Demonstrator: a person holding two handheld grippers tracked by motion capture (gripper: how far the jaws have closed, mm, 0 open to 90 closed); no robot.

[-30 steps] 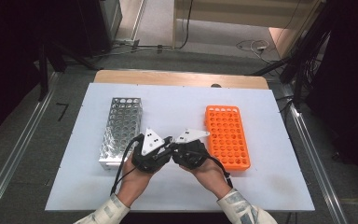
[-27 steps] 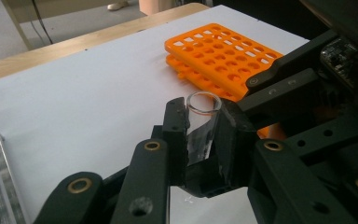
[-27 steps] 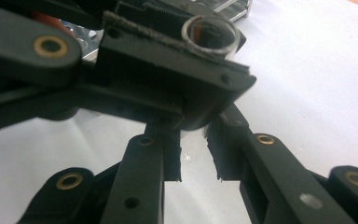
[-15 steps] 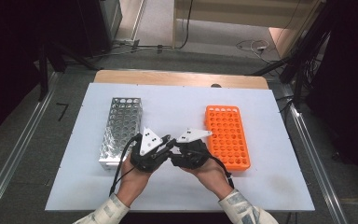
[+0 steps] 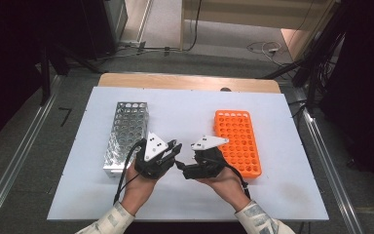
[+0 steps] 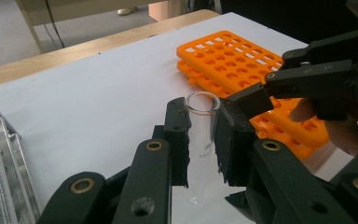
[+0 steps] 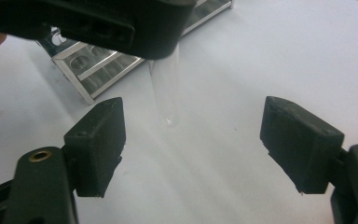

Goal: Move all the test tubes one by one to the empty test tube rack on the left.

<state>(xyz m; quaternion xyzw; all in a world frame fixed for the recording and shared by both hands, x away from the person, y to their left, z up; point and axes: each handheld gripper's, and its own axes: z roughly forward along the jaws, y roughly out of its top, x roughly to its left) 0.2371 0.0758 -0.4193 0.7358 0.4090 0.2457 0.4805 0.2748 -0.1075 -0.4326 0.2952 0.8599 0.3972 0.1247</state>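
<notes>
A: The left gripper had its jaws pinched on a clear glass test tube, holding it upright above the white counter, with the tube's open rim standing just above the pads.

B: And the right gripper?

A: Its jaws had just been opening and stood spread wide. In the right gripper view the tube's rounded bottom hung between them, touching neither pad.

B: What lay around them?

A: A metal rack sat on the counter on the left hand's side, close beside the left gripper. An orange rack lay on the right hand's side, just beside the right gripper. Both hands met near the counter's middle, between the two racks.

B: Anything in the way?

A: In the left gripper view the right gripper's jaw tip reached in right beside the tube's rim; I couldn't tell whether it touched.

B: How did the tube look?

A: Transparent, with faint printed marks on its wall and a thin round lip.
</notes>
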